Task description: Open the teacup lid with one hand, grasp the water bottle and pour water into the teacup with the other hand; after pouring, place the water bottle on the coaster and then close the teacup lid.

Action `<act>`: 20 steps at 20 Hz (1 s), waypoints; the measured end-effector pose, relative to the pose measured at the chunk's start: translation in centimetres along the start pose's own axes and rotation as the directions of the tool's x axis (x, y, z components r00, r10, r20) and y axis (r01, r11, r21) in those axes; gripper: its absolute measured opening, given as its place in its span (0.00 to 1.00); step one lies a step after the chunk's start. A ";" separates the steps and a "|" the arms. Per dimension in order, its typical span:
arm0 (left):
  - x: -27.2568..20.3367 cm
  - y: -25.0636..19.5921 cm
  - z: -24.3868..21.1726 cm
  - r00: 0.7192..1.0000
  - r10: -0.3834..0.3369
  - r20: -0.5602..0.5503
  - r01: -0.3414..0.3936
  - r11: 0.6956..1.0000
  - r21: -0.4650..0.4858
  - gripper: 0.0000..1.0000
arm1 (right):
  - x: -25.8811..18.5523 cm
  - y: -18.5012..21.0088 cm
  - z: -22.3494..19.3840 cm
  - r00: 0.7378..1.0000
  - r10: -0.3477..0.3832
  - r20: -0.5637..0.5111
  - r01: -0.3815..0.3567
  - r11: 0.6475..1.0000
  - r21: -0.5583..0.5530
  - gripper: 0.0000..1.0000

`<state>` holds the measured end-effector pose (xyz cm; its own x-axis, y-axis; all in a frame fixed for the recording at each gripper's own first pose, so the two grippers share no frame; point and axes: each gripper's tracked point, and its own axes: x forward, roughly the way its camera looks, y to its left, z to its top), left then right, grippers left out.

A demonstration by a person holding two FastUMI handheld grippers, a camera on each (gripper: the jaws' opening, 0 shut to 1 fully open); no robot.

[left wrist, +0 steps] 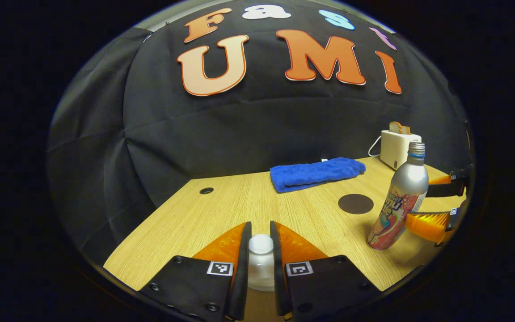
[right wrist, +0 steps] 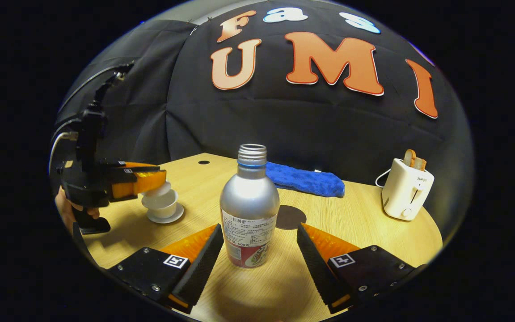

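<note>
Left gripper [left wrist: 261, 257] fingers pinch the white rounded teacup lid [left wrist: 260, 245]. Right gripper [right wrist: 257, 257] fingers spread wide around the smooth silver metal water bottle [right wrist: 249, 201], not touching, on the wood-grain worktop [right wrist: 365, 214].

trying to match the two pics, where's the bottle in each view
Left gripper view: the bottle stands at the right edge, between the right gripper's open fingers.
Right gripper view: the bottle stands at centre, between that gripper's own fingers.
Shared landmark: the dark round coaster, just beyond the bottle.
</note>
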<state>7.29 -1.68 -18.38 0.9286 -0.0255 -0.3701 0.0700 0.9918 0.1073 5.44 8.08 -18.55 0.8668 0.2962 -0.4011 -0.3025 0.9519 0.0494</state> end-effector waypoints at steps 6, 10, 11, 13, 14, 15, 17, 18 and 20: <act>-1.9 2.8 1.1 0.998 0.051 0.040 -0.051 0.999 -0.017 0.29 | 1.6 1.6 -1.1 0.998 0.006 -0.060 -0.006 1.000 0.001 0.99; -3.4 4.7 0.5 0.996 0.077 0.042 -0.076 0.997 -0.025 0.29 | 2.8 1.8 -2.4 0.994 -0.026 -0.103 0.026 1.000 0.007 0.89; -3.6 5.0 0.4 0.996 0.083 0.046 -0.082 0.996 -0.026 0.28 | 3.1 1.7 -3.1 0.991 -0.036 -0.128 0.039 0.999 0.026 0.86; -4.3 5.7 0.2 0.994 0.094 0.053 -0.092 0.995 -0.032 0.29 | 3.1 1.9 -3.7 0.986 -0.042 -0.161 0.055 0.996 0.075 0.82; -4.5 5.9 0.0 0.994 0.095 0.054 -0.094 0.995 -0.037 0.29 | 3.2 2.0 -3.7 0.986 -0.043 -0.162 0.059 0.994 0.092 0.82; -4.7 6.1 -0.2 0.994 0.095 0.053 -0.093 0.995 -0.044 0.29 | 3.3 2.3 -3.6 0.985 -0.038 -0.169 0.054 0.994 0.094 0.81; -5.0 6.6 -0.7 0.994 0.094 0.047 -0.092 0.994 -0.061 0.25 | 3.3 3.0 -3.5 0.984 -0.017 -0.178 0.033 0.996 0.088 0.79; -5.1 6.9 -1.1 0.995 0.096 0.042 -0.093 0.993 -0.068 0.29 | 3.0 3.3 -3.4 0.983 -0.009 -0.183 0.025 0.996 0.085 0.78; -5.4 7.5 -1.8 0.995 0.100 0.031 -0.097 0.992 -0.079 0.29 | 2.6 3.8 -2.8 0.982 -0.007 -0.188 0.018 0.998 0.057 0.78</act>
<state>2.17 6.16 -17.22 0.9417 0.0695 -0.3293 -0.0493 0.9964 0.0692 5.47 12.22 -21.99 0.7789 0.2696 -0.5662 -0.2637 0.9600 0.0944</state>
